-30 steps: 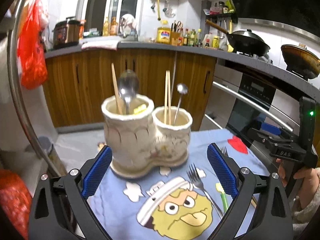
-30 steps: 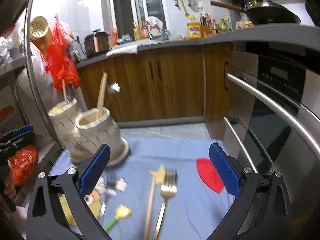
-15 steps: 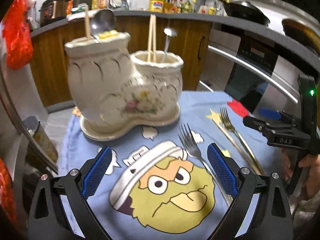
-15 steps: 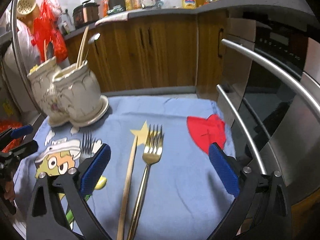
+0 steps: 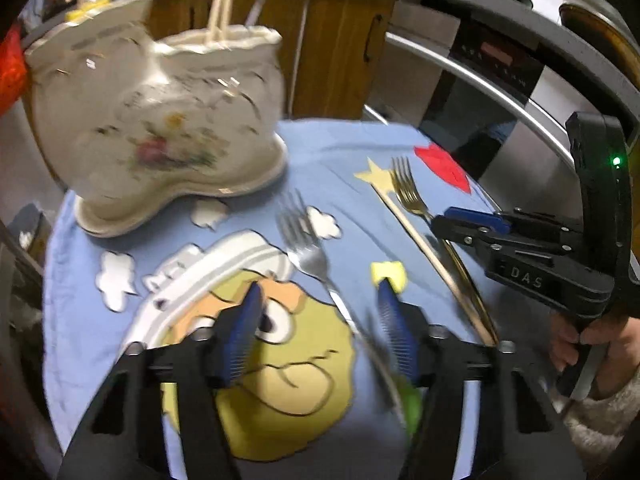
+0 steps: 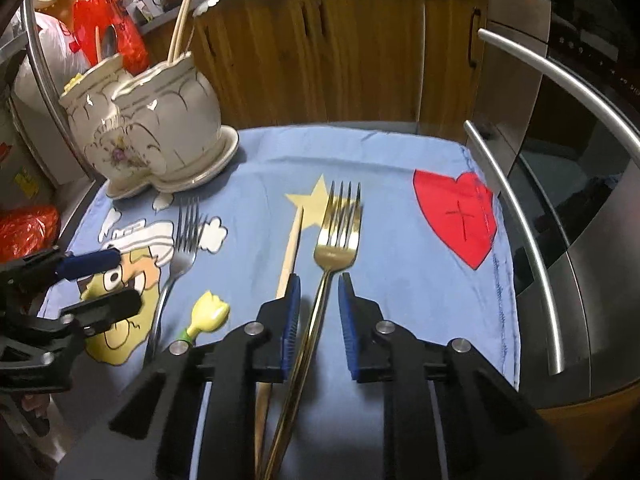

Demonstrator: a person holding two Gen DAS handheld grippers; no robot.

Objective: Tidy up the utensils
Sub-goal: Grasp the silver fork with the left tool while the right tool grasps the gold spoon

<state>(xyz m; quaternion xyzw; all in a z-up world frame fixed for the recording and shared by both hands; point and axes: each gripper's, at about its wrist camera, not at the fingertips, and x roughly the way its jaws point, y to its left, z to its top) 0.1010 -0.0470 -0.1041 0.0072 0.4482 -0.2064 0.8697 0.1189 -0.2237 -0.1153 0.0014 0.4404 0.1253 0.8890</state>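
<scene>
The right hand-held gripper (image 6: 319,292) pointed down at the blue cartoon-printed cloth (image 6: 400,248) covering the desk. Its jaws had just been closing, and the thin handle of the gold metal fork (image 6: 338,236) lay between the blue pads (image 6: 347,320), which stood a little apart from it on either side, not yet pressing. Just left of that fork lay a pale gold chopstick (image 6: 290,252), running under the left pad. The fork's tines rested on a yellow star printed on the cloth, with a red heart patch (image 6: 456,216) well to the right.

The left hand-held gripper (image 5: 320,308) was also angled down over the cloth, its jaws having just been closing to about half width. The handle of the silver metal fork (image 5: 304,248) ran between its pads (image 5: 244,332), close to the right one; blur hid whether it was touched. A small yellow-and-green plastic pick (image 6: 206,314) lay just beside that fork.

At the far left corner of the cloth stood the cream ceramic twin-pot utensil holder (image 6: 160,120) with a floral print, upright on its own saucer base, with chopsticks and a spoon standing in it. A person's hand (image 5: 588,340) held the right device's handle.
</scene>
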